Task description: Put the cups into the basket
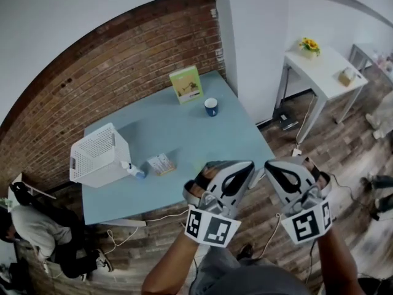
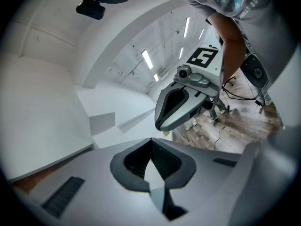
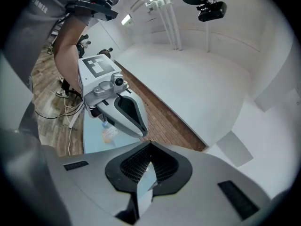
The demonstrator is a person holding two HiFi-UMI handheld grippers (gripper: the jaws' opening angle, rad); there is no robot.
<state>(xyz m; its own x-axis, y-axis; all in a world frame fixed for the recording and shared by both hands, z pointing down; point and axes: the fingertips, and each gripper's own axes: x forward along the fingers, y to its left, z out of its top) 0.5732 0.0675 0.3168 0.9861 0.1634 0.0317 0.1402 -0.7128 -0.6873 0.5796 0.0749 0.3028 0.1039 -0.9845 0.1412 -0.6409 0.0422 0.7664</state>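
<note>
Cups in view number just 1: a blue cup (image 1: 211, 107) stands upright on the table (image 1: 184, 134), well apart from the white basket (image 1: 98, 155), off to its far right. The left tongs (image 1: 245, 168) and right tongs (image 1: 273, 168) hang side by side on the near right of the basket, off the table's edge. Both are closed tip to tip with nothing between them.

Judging from this, the 1st risk is reaching the cup with the jaws not yet opened, which would shove or tip it. A pinch on its rim alone could let it swing and slip. A small box (image 1: 161, 163) and a small bottle (image 1: 134, 171) lie just beside the basket, so a low carry could knock them. The basket looks light, and a careless drop could push it away.
</note>
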